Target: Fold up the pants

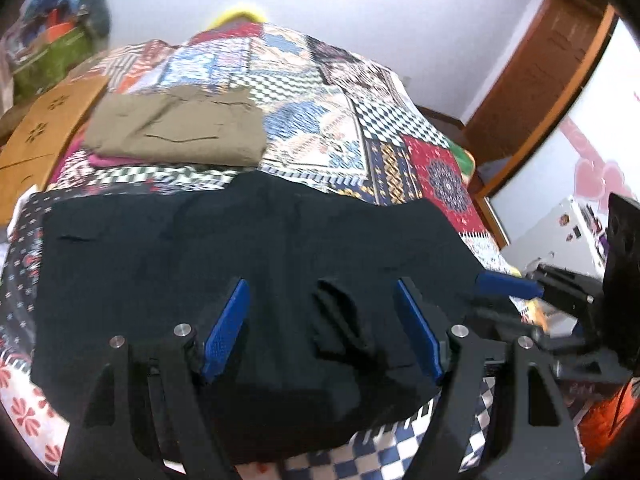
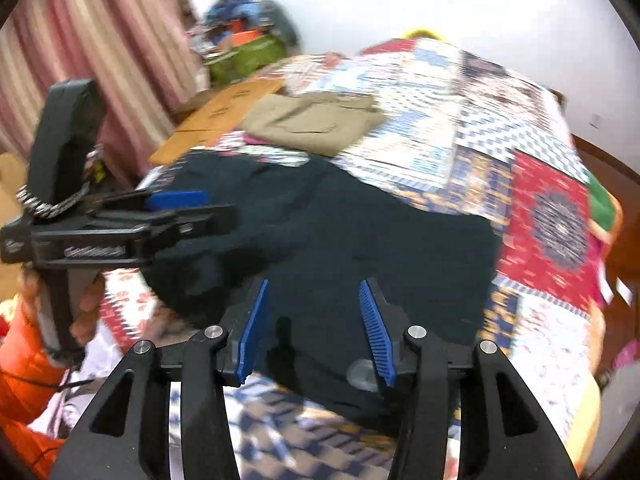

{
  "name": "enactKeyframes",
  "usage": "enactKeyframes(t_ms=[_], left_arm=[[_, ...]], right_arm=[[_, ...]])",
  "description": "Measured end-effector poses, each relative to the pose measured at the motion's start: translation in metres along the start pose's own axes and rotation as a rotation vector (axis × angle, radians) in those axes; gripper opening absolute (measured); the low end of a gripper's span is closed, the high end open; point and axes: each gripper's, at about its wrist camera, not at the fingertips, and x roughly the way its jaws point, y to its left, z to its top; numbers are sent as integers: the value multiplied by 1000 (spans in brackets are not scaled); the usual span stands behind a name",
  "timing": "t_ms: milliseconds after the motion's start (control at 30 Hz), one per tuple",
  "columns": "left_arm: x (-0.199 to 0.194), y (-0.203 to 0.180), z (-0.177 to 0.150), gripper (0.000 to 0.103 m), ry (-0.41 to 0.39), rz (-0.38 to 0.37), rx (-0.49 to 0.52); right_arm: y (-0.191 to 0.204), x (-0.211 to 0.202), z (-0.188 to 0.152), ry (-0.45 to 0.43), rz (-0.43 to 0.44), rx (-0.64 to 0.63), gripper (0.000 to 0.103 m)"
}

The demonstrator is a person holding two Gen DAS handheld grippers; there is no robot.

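Left wrist view: the dark pants (image 1: pixel 248 264) lie spread across the near part of a bed, on a patchwork quilt (image 1: pixel 360 120), folded into a broad flat slab whose near edge reaches the quilt's checked border.
Pants, surface: mostly smooth, with a small raised pucker of cloth (image 1: pixel 340 320) between the left gripper's fingers.
Pants, handling: judged soft and limp, light, not slippery on the quilt; they will sag and drag unless lifted at two points together.
Where to hold: judged best at the near edge or the outer corners, pinching all layers so that the fold does not slide apart.
Left gripper (image 1: pixel 320 320): jaws spread wide above the dark cloth, nothing pinched; its blue pads (image 1: pixel 226 328) stand clear of the fabric.
Right gripper (image 2: pixel 312 328): jaws partly spread over the near right part of the pants, no cloth caught between them; this view is blurred.
Grippers together: side by side over the near edge, each seen in the other's view, the left one (image 2: pixel 176 204) at the pants' left end.
Person: a hand (image 2: pixel 86 308) on the left handle and an orange sleeve (image 2: pixel 24 360) show in the right wrist view.
Beyond the pants: tan folded pants (image 1: pixel 176 128) lie farther up the quilt, apart from the dark pair.
Further out: a brown cardboard piece (image 1: pixel 44 128) at the left of the bed, and a heap of bags (image 1: pixel 60 40) by the wall.
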Motion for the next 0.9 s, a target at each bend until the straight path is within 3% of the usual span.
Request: enactKeyframes(t_ms=[100,200,300,500,700,900], left_arm=[[23,0,-8,75,52,67,5],[41,10,-24,79,105,77,-6],[42,16,-39,83,79,70,-39],[36,11,-34,82,86,98,-9],[-13,25,-32,82,-6,129,-21],[-60,74,-44,82,-71,141,-170]], right_arm=[[-26,14,-16,64,-41,57,43],[-38,23,-37,95,-4,97,44],[-42,24,-38,97,29,126,44],[-27,20,-28,113,-36,67,45],[-28,-10,-8,35,-51,53,46],[-3,-17,17,-44,-37,-7,47]])
